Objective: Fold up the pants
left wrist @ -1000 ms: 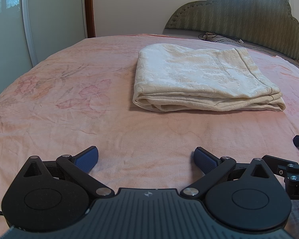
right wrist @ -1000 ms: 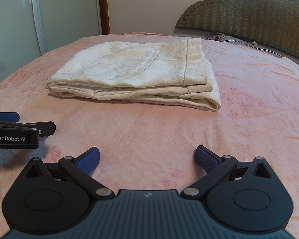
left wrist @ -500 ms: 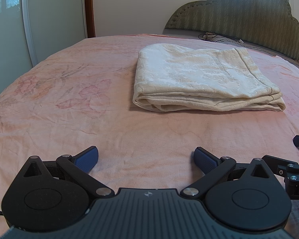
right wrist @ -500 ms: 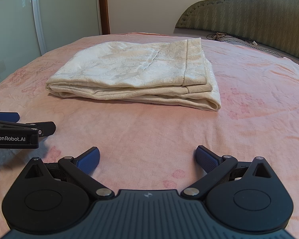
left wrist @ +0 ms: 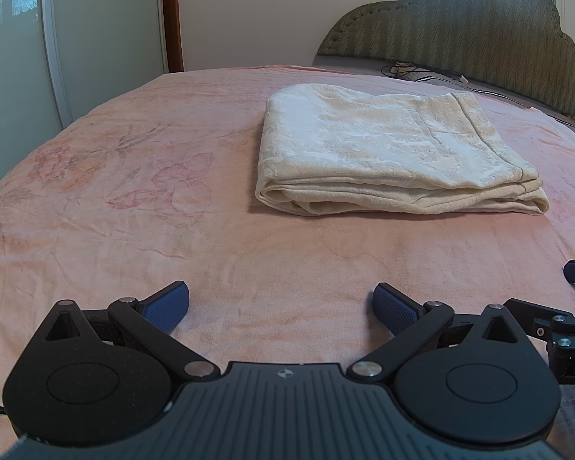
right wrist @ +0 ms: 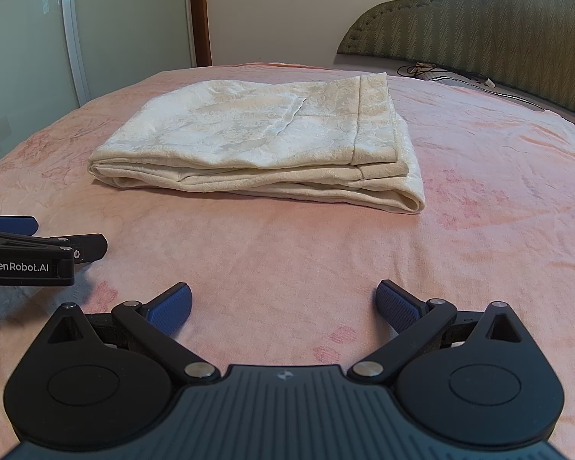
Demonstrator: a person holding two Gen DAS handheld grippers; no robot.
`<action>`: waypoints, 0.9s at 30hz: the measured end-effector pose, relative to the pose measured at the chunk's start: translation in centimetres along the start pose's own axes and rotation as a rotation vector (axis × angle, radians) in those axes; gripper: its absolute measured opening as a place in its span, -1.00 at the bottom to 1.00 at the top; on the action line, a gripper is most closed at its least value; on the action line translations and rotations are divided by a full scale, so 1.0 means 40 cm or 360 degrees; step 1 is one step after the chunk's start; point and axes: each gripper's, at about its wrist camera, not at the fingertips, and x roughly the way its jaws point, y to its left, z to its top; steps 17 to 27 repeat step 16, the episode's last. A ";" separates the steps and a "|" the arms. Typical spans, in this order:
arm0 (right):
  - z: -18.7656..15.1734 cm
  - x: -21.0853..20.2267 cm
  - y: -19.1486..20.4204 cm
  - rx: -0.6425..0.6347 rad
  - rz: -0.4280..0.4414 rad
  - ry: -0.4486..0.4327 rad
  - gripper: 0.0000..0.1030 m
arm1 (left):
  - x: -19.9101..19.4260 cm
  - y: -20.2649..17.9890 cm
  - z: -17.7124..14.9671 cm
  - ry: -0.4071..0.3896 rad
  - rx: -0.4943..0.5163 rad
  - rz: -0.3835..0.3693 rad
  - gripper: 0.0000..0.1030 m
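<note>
Cream patterned pants (left wrist: 387, 149) lie folded into a flat rectangular stack on the pink bedspread (left wrist: 134, 211), ahead and to the right in the left wrist view. In the right wrist view the same pants (right wrist: 264, 138) sit ahead and slightly left, hem band on the right. My left gripper (left wrist: 281, 306) rests low over the bedspread, open and empty, well short of the stack. My right gripper (right wrist: 283, 304) is likewise open with nothing between its blue pads. Each gripper shows at the edge of the other's view.
A green padded headboard (left wrist: 479, 30) stands at the far right, with dark cables (left wrist: 421, 73) lying before it. Frosted sliding wardrobe doors (right wrist: 30, 38) and a brown door frame (right wrist: 199, 11) line the far left. Bare pink bedspread surrounds the stack.
</note>
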 end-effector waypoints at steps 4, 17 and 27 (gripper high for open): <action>0.000 0.000 0.000 0.0000 0.0000 0.0000 1.00 | 0.000 0.000 0.000 0.0000 0.0000 0.0000 1.00; 0.000 0.000 0.000 0.0000 0.0000 0.0000 1.00 | 0.000 0.001 0.000 -0.0002 -0.0007 -0.0006 1.00; 0.000 0.000 0.000 0.0000 0.0000 0.0000 1.00 | 0.000 0.001 0.000 -0.0002 -0.0007 -0.0006 1.00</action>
